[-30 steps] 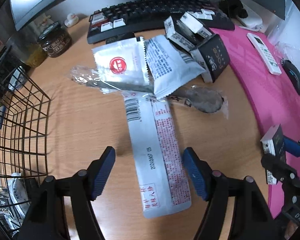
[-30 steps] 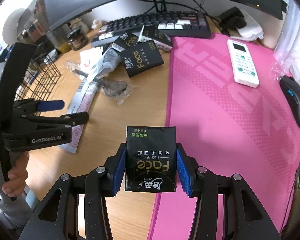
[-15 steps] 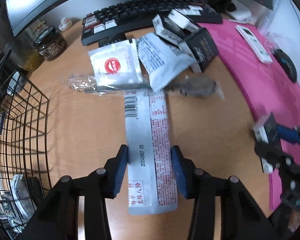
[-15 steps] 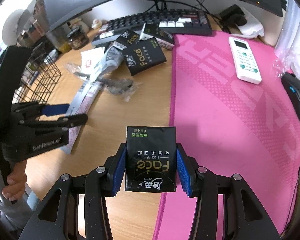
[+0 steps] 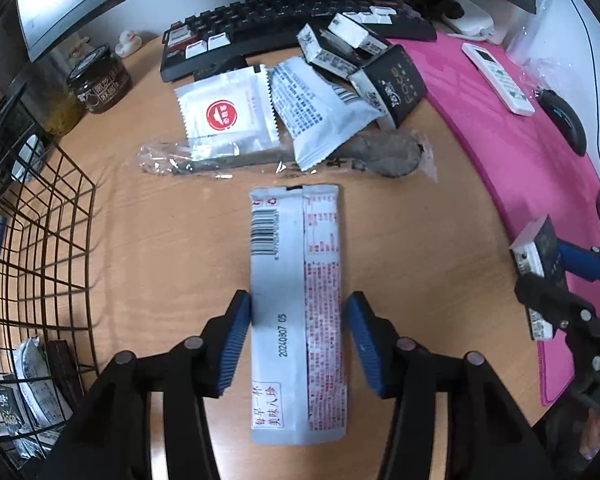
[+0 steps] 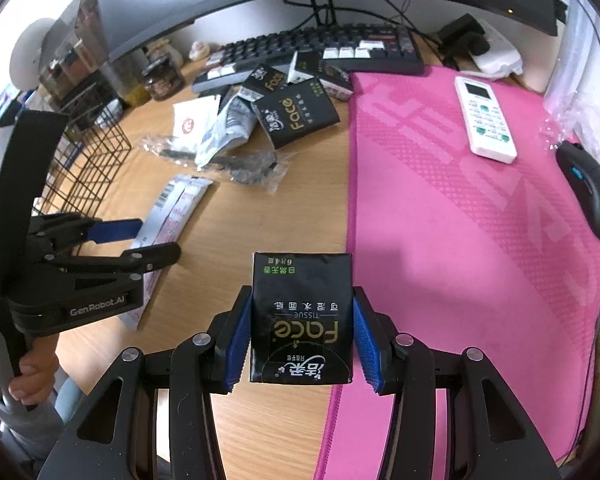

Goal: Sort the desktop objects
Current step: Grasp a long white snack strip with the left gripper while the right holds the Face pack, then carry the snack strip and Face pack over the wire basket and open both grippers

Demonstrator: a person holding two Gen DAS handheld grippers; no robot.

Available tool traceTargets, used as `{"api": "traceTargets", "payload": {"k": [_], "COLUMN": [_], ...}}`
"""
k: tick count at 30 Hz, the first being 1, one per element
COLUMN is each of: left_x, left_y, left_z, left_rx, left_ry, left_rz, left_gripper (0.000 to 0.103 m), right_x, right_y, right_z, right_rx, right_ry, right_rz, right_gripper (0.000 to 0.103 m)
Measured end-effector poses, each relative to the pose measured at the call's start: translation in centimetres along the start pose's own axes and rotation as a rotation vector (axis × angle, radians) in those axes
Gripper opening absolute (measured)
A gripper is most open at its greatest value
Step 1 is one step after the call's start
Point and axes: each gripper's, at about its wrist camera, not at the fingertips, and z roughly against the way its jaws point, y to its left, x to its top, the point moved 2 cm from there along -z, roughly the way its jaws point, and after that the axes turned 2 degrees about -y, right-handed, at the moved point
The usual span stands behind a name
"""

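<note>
Wood-grain laminate makes up the worktop (image 5: 160,248), with a textured pink mat (image 6: 460,208) covering its side toward three o'clock. Flat between the left gripper (image 5: 298,340) fingers lies a long, glossy grey-and-white sachet (image 5: 296,300) printed with a barcode and red text. The ribbed blue pad at nine o'clock touches its edge, the other pad stands just beside the far edge, and the jaws are opening slightly.

At twelve o'clock from the sachet sits a loose heap: a square white packet with a red round logo (image 5: 226,114), a crinkled white pouch with blue print (image 5: 320,116), a clear plastic sleeve holding a dark spoon (image 5: 388,152), and black tissue packs (image 5: 396,84) leaning against a dark keyboard (image 5: 284,20).

A black wire basket (image 5: 48,240) stands at nine o'clock; in its bottom corner lie a few crumpled packets (image 5: 32,376), too jumbled to identify.

The right gripper (image 6: 302,340) clamps a small black rectangular tissue pack (image 6: 302,316) with gold "Face" lettering, its blue pads pressing both sides, held over the seam where wood meets mat. On the mat rest a white remote (image 6: 484,116) and a black mouse (image 6: 588,188), near one another toward two o'clock.
</note>
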Motion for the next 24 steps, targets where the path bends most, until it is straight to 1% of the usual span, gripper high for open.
{"api": "traceTargets", "payload": {"k": [4, 7, 8, 14, 18, 21, 24], "left_x": [0.0, -0.4, 0.0, -0.8, -0.7, -2.2, -3.3], "left_y": [-0.1, 0.1, -0.1, -0.1, -0.1, 1.6, 3.8], "left_z": [0.0, 0.7, 1.0, 4.7, 7.7, 11.3, 13.7], "left_rx": [0.003, -0.001, -0.006, -0.016, -0.021, -0.028, -0.017], "left_ry": [-0.005, -0.008, -0.012, -0.077, -0.144, -0.207, -0.256], "left_rz": [0.002, -0.005, -0.007, -0.001, 0.003, 0.024, 0.067], "left_gripper": [0.047, 0.046, 0.046, 0.046, 0.046, 0.046, 0.046], "right_x": [0.0, 0.0, 0.0, 0.2, 0.5, 1.2, 2.4], "right_y": [-0.1, 0.0, 0.0, 1.1, 3.0, 5.3, 9.2], "right_z": [0.0, 0.2, 0.3, 1.8, 3.2, 4.2, 5.3], "right_rx": [-0.002, -0.002, -0.004, -0.009, 0.007, 0.036, 0.083], "right_ry": [0.002, -0.001, -0.004, -0.03, -0.056, -0.082, -0.115], "right_rz": [-0.004, -0.003, -0.002, 0.008, 0.029, 0.055, 0.11], "right_gripper": [0.047, 0.047, 0.047, 0.047, 0.047, 0.047, 0.047]}}
